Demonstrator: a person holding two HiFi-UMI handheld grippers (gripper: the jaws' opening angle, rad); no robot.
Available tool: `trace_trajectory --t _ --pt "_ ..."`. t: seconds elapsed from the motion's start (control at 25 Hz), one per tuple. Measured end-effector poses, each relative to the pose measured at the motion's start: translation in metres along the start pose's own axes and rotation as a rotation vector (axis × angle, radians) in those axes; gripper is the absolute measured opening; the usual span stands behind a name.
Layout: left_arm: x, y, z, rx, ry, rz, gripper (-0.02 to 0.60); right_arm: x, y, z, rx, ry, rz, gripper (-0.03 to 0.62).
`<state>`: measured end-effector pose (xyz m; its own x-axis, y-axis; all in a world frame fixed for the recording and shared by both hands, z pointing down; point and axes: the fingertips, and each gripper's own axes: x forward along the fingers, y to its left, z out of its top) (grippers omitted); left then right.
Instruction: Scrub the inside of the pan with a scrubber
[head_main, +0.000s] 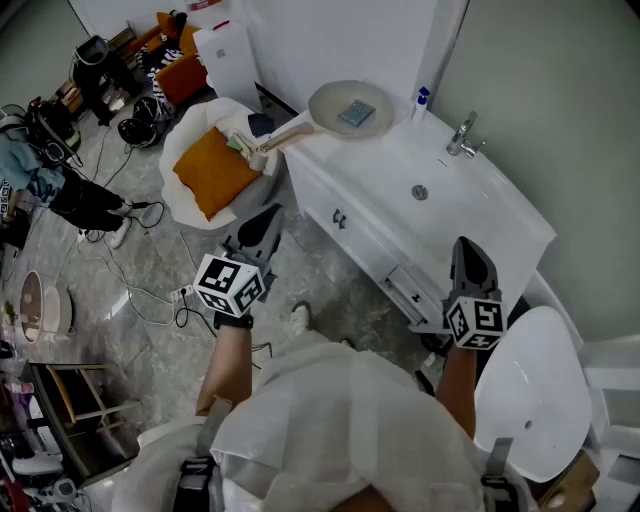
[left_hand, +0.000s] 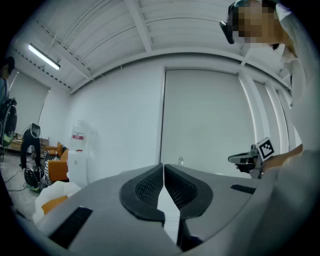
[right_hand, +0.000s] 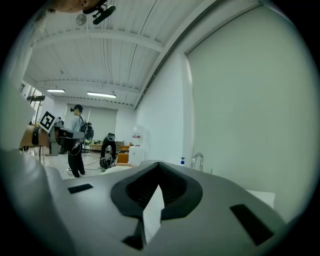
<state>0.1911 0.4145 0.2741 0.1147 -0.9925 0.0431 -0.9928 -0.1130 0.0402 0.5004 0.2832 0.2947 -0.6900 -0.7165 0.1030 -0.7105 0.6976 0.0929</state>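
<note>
Our left tool (head_main: 262, 225) and right tool (head_main: 470, 262) are both pinched shut, empty, well apart from the pan (head_main: 330, 100) on the desk (head_main: 385, 150). Scrubber (head_main: 356, 112) sits inside it, looks soft and light, so we'd pinch an edge; pan's rigid, grab its handle (head_main: 285, 135).

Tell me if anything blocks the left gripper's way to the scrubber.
Nothing visible does. The scrubber lies in the pan at the far end of the counter; the left gripper, fingers shut and empty, hangs over the floor short of it. The faucet stands off to the right.
</note>
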Motion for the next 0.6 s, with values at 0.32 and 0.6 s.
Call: trace_trajectory --t 0.32,0.6 --pt "0.0058 0.0037 -0.0025 0.003 0.004 -0.002 0.018 0.0063 -0.0038 -0.0029 0.002 0.002 -0.006 0.008" --pt "0.0042 0.0059 -0.0025 0.002 0.005 0.002 0.018 0.0062 -0.0034 0.0012 0.023 -0.024 0.000 0.007"
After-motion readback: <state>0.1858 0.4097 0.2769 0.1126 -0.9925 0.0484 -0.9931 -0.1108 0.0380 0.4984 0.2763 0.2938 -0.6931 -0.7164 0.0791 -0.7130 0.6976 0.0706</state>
